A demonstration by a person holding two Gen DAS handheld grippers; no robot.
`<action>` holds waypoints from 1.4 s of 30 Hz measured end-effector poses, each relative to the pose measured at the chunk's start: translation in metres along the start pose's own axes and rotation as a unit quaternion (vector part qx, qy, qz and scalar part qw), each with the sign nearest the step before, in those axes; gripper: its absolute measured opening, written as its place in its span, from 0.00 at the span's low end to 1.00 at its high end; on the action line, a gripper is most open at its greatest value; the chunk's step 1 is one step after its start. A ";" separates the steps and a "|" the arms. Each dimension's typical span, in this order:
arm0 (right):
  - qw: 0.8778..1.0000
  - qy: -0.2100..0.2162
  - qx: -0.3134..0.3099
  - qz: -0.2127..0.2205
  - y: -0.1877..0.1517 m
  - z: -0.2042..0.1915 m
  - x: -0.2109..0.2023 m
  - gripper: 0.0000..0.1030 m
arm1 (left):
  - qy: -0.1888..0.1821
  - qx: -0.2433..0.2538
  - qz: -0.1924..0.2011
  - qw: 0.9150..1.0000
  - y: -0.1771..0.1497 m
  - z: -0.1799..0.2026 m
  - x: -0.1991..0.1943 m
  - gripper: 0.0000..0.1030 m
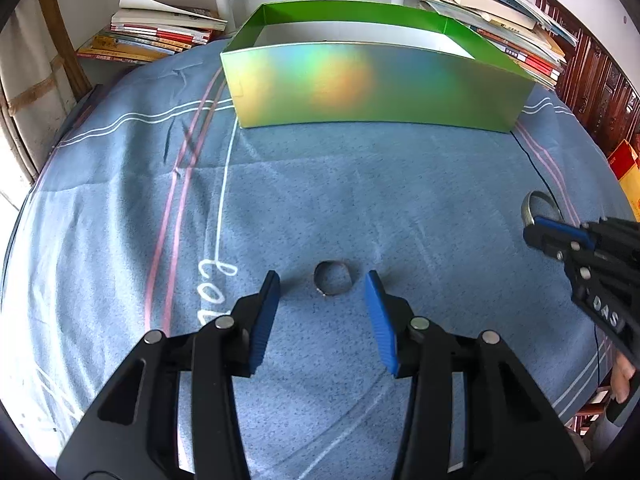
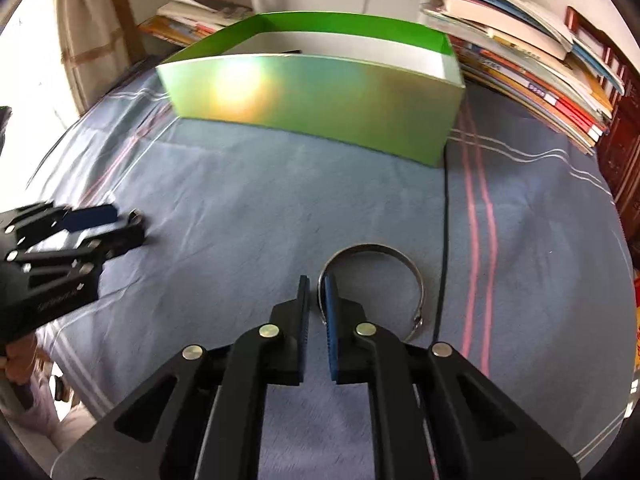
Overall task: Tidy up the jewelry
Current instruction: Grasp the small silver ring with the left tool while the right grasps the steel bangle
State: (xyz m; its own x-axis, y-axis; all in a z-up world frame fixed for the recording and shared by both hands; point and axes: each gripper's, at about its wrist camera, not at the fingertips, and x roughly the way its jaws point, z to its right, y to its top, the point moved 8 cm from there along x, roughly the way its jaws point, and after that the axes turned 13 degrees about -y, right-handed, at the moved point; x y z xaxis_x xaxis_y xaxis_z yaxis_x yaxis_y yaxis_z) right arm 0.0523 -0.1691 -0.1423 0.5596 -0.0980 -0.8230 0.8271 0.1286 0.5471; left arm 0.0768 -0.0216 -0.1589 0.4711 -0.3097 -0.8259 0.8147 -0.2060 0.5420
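Observation:
A small silver ring (image 1: pixel 332 283) lies on the blue bedsheet between the open fingers of my left gripper (image 1: pixel 323 282), untouched. My right gripper (image 2: pixel 317 289) is shut on the edge of a silver bangle (image 2: pixel 394 258), which sticks out to the right of its fingers. In the left wrist view the right gripper (image 1: pixel 534 229) shows at the far right with the bangle (image 1: pixel 530 202) raised in its tips. An open green box (image 1: pixel 372 80) stands at the back of the bed; it also shows in the right wrist view (image 2: pixel 320 96). The left gripper (image 2: pixel 120 220) appears at the left there.
Stacks of books (image 1: pixel 156 32) lie behind the box on the left and more books (image 2: pixel 532 64) on the right. A thin black cable (image 2: pixel 443 240) runs across the sheet beside the bangle. Dark wooden furniture (image 1: pixel 600 88) stands at the right.

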 end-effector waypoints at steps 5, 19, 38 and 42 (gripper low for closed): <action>1.000 -0.016 0.018 0.001 -0.003 0.013 -0.007 0.26 | 0.007 0.002 0.002 1.000 0.000 0.000 0.000 0.44; 0.996 -0.072 0.046 0.014 0.006 0.038 0.008 0.79 | 0.025 0.008 0.006 1.000 0.002 -0.003 -0.001 0.52; 0.998 -0.049 0.026 0.019 0.005 0.017 0.005 0.56 | -0.012 0.015 0.016 1.000 0.003 0.010 -0.001 0.20; 0.998 -0.047 0.034 0.030 0.009 0.020 -0.004 0.56 | -0.010 0.016 0.030 0.999 0.005 0.009 -0.010 0.20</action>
State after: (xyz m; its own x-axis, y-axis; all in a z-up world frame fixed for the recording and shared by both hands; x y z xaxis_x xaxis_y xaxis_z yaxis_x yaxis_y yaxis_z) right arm 0.0590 -0.1875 -0.1312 0.6082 -0.1842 -0.7722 0.7918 0.0707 0.6067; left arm 0.0730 -0.0279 -0.1470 0.5124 -0.3403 -0.7885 0.7738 -0.2151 0.5957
